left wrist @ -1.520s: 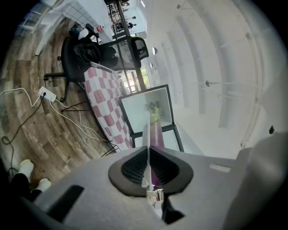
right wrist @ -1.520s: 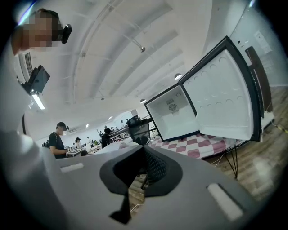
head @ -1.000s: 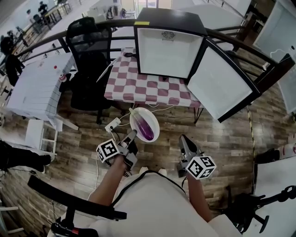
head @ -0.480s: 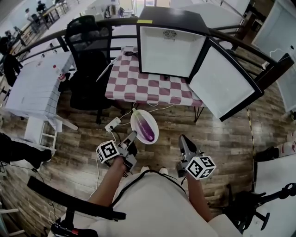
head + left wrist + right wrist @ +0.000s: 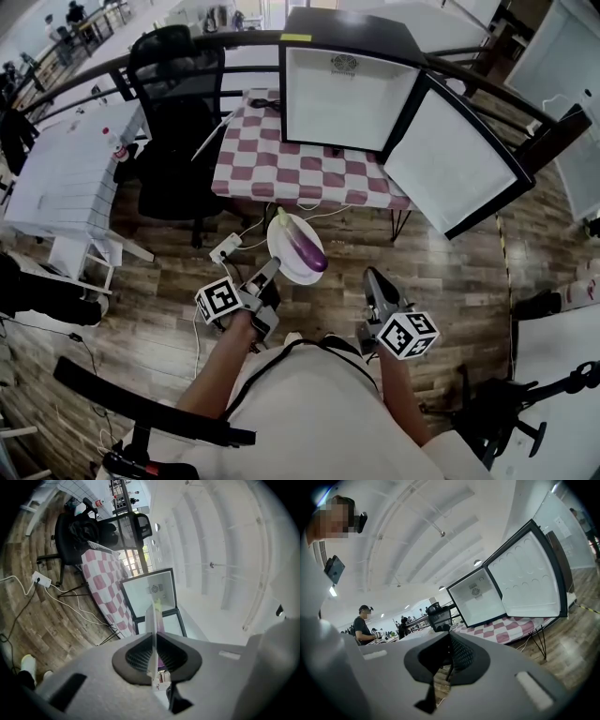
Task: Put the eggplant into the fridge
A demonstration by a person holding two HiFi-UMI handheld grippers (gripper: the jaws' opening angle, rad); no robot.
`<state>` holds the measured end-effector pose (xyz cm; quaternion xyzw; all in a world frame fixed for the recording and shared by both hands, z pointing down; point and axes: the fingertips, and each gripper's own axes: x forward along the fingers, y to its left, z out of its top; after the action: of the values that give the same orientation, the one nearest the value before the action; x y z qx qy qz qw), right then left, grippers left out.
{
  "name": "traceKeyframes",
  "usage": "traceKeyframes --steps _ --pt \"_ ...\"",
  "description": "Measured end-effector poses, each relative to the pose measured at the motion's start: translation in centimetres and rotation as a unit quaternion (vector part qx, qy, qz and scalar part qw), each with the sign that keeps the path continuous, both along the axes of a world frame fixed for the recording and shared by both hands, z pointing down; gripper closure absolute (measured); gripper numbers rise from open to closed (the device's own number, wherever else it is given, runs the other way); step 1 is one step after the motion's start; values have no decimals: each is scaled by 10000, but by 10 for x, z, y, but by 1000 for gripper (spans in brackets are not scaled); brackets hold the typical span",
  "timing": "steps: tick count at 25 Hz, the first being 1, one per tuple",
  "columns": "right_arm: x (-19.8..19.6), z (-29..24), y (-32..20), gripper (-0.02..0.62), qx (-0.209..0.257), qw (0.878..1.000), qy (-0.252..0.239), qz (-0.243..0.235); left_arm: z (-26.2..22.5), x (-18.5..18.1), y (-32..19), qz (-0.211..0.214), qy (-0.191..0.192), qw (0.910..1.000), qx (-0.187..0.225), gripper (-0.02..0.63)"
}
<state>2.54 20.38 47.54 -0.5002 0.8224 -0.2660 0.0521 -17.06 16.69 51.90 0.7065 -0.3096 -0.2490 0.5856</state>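
So right now I'm holding the left gripper (image 5: 270, 273) clenched on the near rim of a round white plate (image 5: 281, 255). In the left gripper view the plate is showing up edge-on as a thin white sliver pinched between the two pads. The long purple eggplant (image 5: 307, 248) with the green stem is lying on that plate, stem end pointing away from me. So it's sitting out over the wooden plank floor (image 5: 450, 281), just in front of the worktop with the red-and-white checked cloth (image 5: 281, 171), and it's not in the fridge yet.

The black mini fridge with the white inside (image 5: 349, 94) is standing on that worktop, and its door (image 5: 459, 169) is hanging wide open to the right. The right gripper (image 5: 373, 279) is hovering beside the plate without touching it. Its pads are pressing together with nothing between them, and its own view is looking straight at the open fridge.

A black office chair (image 5: 178, 103) is standing left of the worktop, and a white power strip (image 5: 223, 251) is lying on the floor near the plate.
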Motion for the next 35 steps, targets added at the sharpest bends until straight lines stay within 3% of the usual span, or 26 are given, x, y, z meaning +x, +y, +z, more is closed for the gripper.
traceKeyframes --steps 9,13,17,35 --pt "7 -6 -1 589 26 9999 58 150 4 4 0 167 165 9997 -17 575" --pt "16 -1 -6 589 -59 9997 42 252 -7 14 -7 192 574 9982 -45 575" --pt "19 5 -13 589 -115 9997 18 220 1 15 -15 116 648 9977 -169 575" --pt "47 9 -132 589 -148 9996 -80 -214 0 45 -118 -131 625 9978 -177 575"
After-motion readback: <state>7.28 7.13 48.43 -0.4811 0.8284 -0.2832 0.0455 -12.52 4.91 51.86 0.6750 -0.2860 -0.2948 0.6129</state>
